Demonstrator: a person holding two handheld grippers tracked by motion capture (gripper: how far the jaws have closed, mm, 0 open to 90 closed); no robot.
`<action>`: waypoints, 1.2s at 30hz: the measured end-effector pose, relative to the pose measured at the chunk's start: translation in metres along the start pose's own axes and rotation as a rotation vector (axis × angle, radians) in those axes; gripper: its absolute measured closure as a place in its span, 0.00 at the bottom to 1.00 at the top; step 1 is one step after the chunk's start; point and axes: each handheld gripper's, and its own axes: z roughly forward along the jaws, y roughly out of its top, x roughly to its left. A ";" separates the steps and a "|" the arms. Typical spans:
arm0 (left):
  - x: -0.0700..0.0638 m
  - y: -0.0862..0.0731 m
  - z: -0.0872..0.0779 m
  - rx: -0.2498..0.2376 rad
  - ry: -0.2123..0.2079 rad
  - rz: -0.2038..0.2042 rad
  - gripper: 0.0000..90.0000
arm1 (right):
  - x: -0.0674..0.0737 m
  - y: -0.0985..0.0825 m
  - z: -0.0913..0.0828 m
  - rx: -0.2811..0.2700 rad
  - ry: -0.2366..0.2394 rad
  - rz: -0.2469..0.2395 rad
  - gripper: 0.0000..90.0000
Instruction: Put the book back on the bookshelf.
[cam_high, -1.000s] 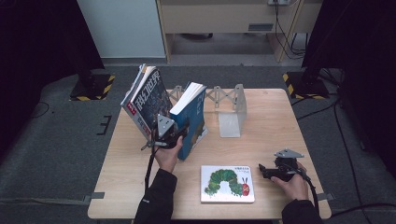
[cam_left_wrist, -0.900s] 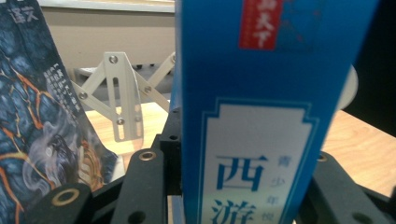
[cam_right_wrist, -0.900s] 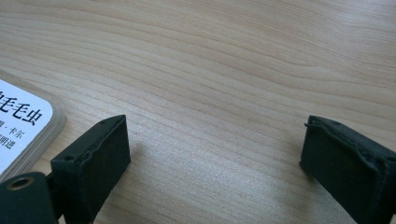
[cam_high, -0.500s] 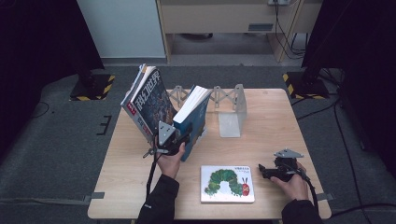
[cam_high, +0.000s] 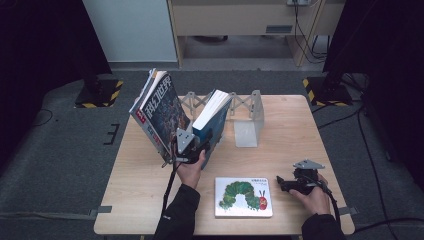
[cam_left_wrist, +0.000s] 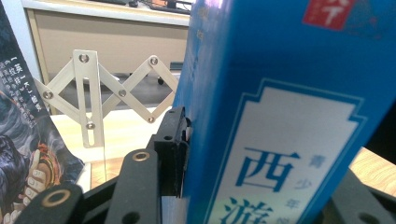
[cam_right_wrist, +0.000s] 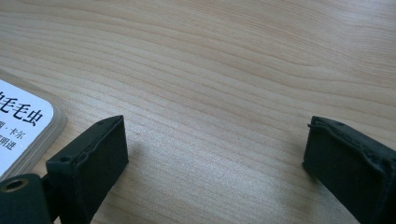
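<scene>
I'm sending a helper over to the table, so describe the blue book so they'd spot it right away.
On the wooden table, find the metal folding rack at the back. The blue book stands tilted at its left part, beside a dark leaning magazine. It is the only plain blue cover, with white pages on top.

A caterpillar picture book (cam_high: 244, 196) lies flat at the table's (cam_high: 300, 127) near edge, magazines (cam_high: 159, 111) leaning far left.
</scene>
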 end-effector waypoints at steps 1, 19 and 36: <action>0.000 0.000 -0.001 0.003 0.000 0.004 0.62 | 0.000 0.000 0.000 0.000 0.000 0.000 0.07; 0.003 -0.009 -0.017 0.060 0.020 0.023 0.64 | 0.000 0.000 0.000 0.001 0.001 0.001 0.07; 0.000 -0.007 0.010 0.038 0.063 -0.016 0.64 | 0.000 0.000 0.001 0.002 0.002 -0.001 0.06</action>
